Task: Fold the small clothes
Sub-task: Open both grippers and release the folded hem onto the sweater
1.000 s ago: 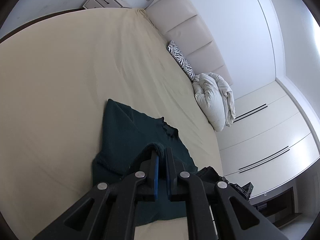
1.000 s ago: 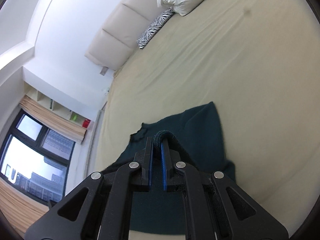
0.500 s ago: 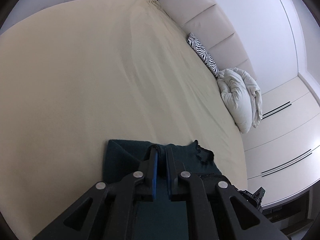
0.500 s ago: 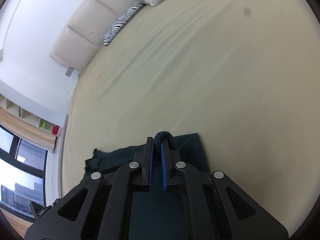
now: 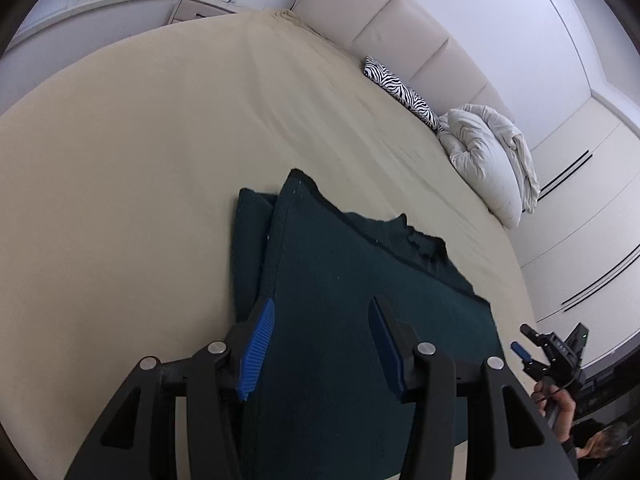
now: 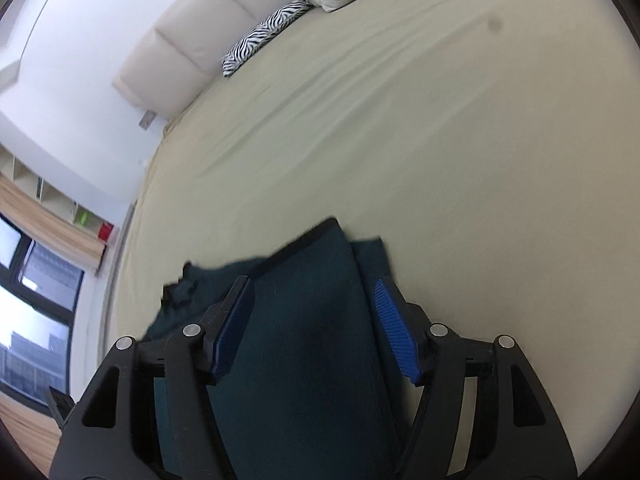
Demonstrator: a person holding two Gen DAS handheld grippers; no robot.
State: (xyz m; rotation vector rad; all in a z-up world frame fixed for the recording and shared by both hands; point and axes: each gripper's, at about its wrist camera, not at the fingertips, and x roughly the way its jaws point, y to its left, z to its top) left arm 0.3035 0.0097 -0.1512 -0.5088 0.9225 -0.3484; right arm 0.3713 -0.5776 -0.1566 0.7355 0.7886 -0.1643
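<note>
A dark green knit garment point(image 5: 340, 280) lies folded over itself on the beige bed sheet point(image 5: 120, 160); its frilly neckline point(image 5: 424, 248) points toward the headboard. My left gripper point(image 5: 320, 320) is open just above the garment's near part, holding nothing. In the right wrist view the same garment point(image 6: 304, 320) lies under my right gripper point(image 6: 316, 300), which is also open and empty. A lower layer of the garment sticks out at the side point(image 6: 372, 256). The right gripper also shows at the left wrist view's right edge point(image 5: 556, 352).
A zebra-print pillow point(image 5: 400, 88) and a bunched white duvet point(image 5: 488, 156) lie by the padded headboard point(image 5: 400, 28). A nightstand point(image 5: 200, 4) stands beyond the bed's far corner. Wardrobe doors point(image 5: 580, 208) are on the right; a window point(image 6: 24, 300) is at the left.
Both grippers were shut on the garment's edge and carried it over toward the headboard. Now both have opened and let go, and the garment lies folded on the bed.
</note>
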